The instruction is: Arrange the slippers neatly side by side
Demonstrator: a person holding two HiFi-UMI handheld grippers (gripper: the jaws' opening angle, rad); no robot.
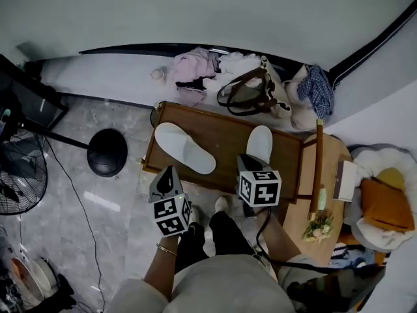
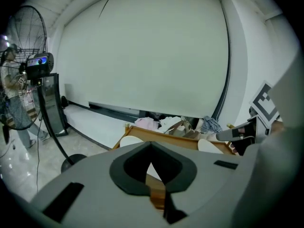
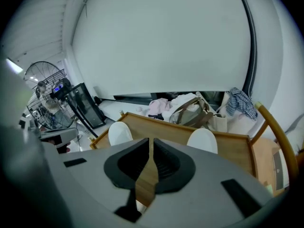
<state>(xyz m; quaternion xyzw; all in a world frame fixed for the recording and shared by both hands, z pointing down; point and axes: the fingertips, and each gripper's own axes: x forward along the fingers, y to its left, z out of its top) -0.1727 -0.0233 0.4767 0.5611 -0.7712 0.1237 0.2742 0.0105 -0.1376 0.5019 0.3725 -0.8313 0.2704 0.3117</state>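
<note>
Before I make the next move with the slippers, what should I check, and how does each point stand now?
1. Both slippers on the wooden table: ok.
2. Slippers parallel: not ok; the left slipper lies slanted, the right slipper lies straight.
3. Slippers close together: not ok; bare wood lies between them.
4. Tongs empty: ok; nothing sits in the left tongs or the right tongs.
5. Tongs open for a grasp: not ok; both are shut.
6. Near end of the right slipper free: cannot tell; the right tongs hide it in the head view.
</note>
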